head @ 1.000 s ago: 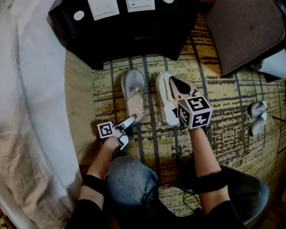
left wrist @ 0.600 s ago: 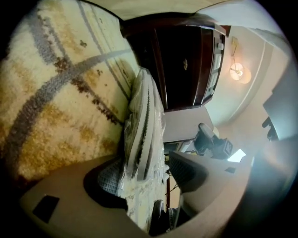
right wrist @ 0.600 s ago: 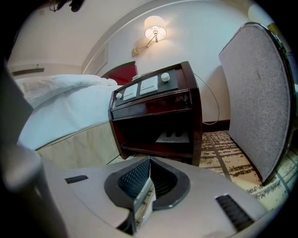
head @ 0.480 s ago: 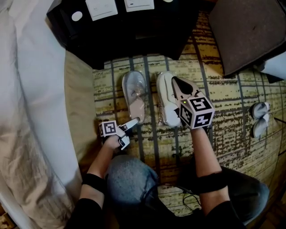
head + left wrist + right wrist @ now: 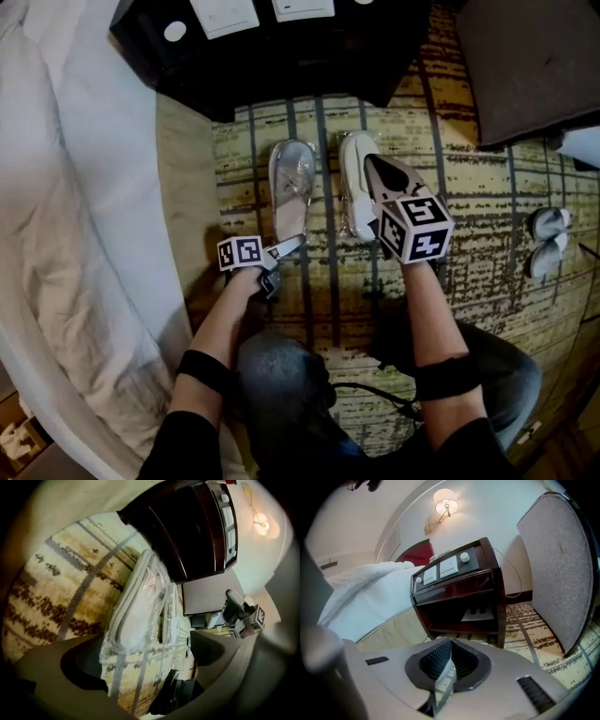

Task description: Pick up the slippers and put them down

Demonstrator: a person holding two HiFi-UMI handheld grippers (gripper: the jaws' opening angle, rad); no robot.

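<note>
**Q:** What is the state of the left gripper [image 5: 286, 264]?

**A:** Its fingers stand wide apart and have just been opening. The near end of the left slipper [image 5: 292, 183], sealed in clear plastic, lies between them, and neither pad presses on it. The slipper lies flat on the patterned carpet [image 5: 487, 187], its far end toward the dark nightstand [image 5: 281, 66]. In the left gripper view, the lower finger cuts off the edge of the plastic nearest the camera.

**Q:** And the right gripper [image 5: 370, 164]?

**A:** Its fingers are closed on a thin clear film [image 5: 444, 677]. The film shows only in the right gripper view, and the slipper itself does not show there. In the head view, the gripper and its marker cube lie over the right slipper [image 5: 352, 192] and cover most of it. That slipper sits just beside the left one. Whether it rests on the carpet or hangs clear of it cannot be told.

**Q:** What else is hard to read?

**A:** Two small pale items [image 5: 544, 244] near the right edge of the head view are too small to identify. The bed [image 5: 84, 187] runs out of frame on the left. A grey cushioned panel [image 5: 525, 66] is cut off at the upper right.
</note>
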